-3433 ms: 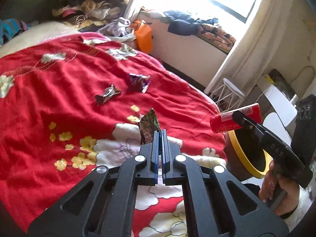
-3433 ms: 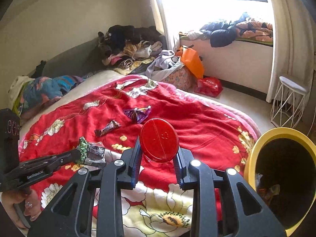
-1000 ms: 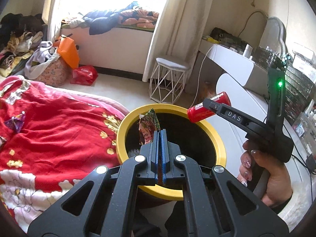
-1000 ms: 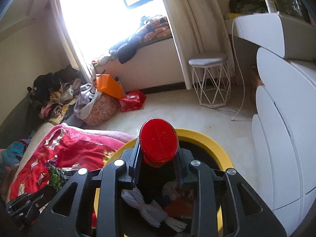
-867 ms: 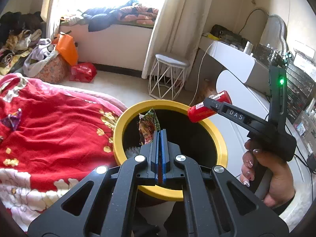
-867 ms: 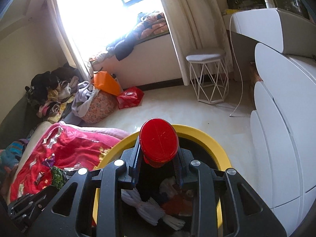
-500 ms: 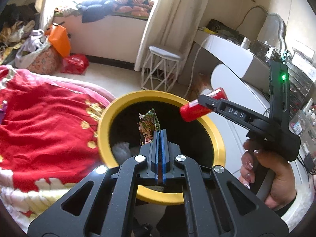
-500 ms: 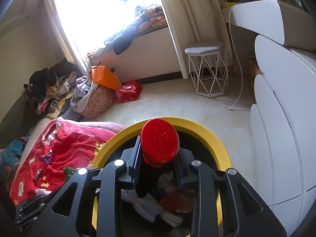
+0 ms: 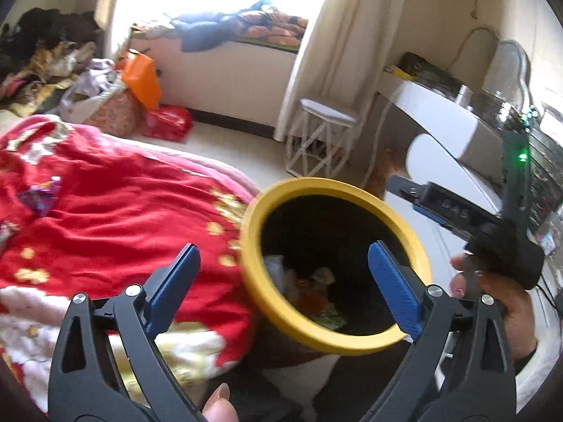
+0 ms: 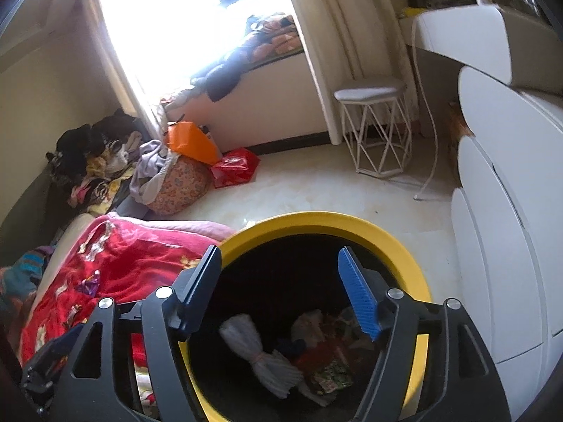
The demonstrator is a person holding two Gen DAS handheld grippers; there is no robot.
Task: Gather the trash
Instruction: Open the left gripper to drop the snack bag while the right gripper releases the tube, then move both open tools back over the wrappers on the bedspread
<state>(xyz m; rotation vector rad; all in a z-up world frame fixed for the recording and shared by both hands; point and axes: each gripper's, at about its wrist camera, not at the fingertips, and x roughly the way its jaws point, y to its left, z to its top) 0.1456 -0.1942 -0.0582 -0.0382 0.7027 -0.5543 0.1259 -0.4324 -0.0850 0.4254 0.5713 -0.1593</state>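
Crumpled trash [image 10: 316, 355] lies at the bottom of the yellow-rimmed bin [image 10: 404, 253], which stands beside the bed's red blanket [image 9: 116, 218]. Both the left tool [image 9: 281, 267] and the right tool [image 10: 279, 274] are spread wide and hold nothing above the bin's mouth. A purple wrapper [image 9: 38, 198] lies on the blanket, well apart from the bin.

Daylight floods in from the blown-out window [image 10: 169, 10]; left view motion-blurred, fisheye edges bent and dark

- A lived-in home bedroom.
- A bed under a red floral blanket [image 9: 116, 211].
- Piled clothes [image 10: 95, 161] against the wall.
- A bright curtained window [image 10: 183, 24] with a cluttered sill.
- A white wire-legged stool [image 10: 374, 126] beside a white dressing table [image 10: 468, 35].
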